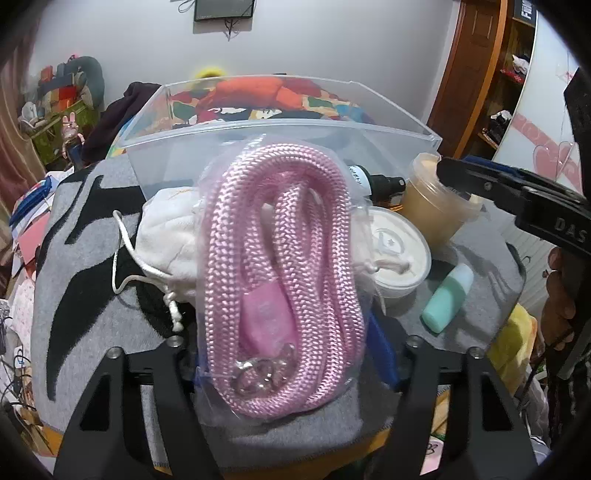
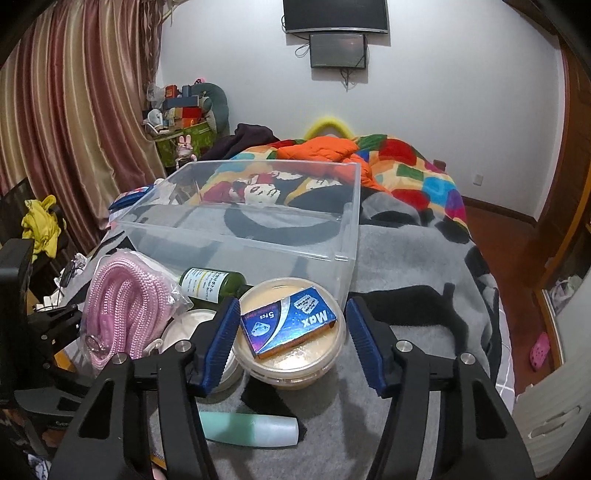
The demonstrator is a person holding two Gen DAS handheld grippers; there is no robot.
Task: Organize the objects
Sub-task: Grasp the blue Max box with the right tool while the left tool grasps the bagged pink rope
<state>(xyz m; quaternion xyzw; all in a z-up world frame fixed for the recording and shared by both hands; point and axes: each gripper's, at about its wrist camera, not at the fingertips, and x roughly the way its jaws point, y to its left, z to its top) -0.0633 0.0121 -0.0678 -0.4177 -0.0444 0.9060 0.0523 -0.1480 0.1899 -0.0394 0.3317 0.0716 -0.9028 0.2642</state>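
While pads flank rope bag (image 1: 280, 236) | left hand-held gripper (image 1: 291, 354) half-open

In front of the one clear bin (image 2: 258, 236) I count two round tubs (image 2: 291, 336), one blue box (image 2: 288, 323), one pink rope bag (image 1: 280, 280), one green bottle (image 2: 212, 282), one mint tube (image 2: 251, 426), one white pouch (image 1: 170, 232).

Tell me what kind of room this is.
Most likely a bedroom: a bed with a patchwork quilt, striped curtains, and a wall-mounted TV.
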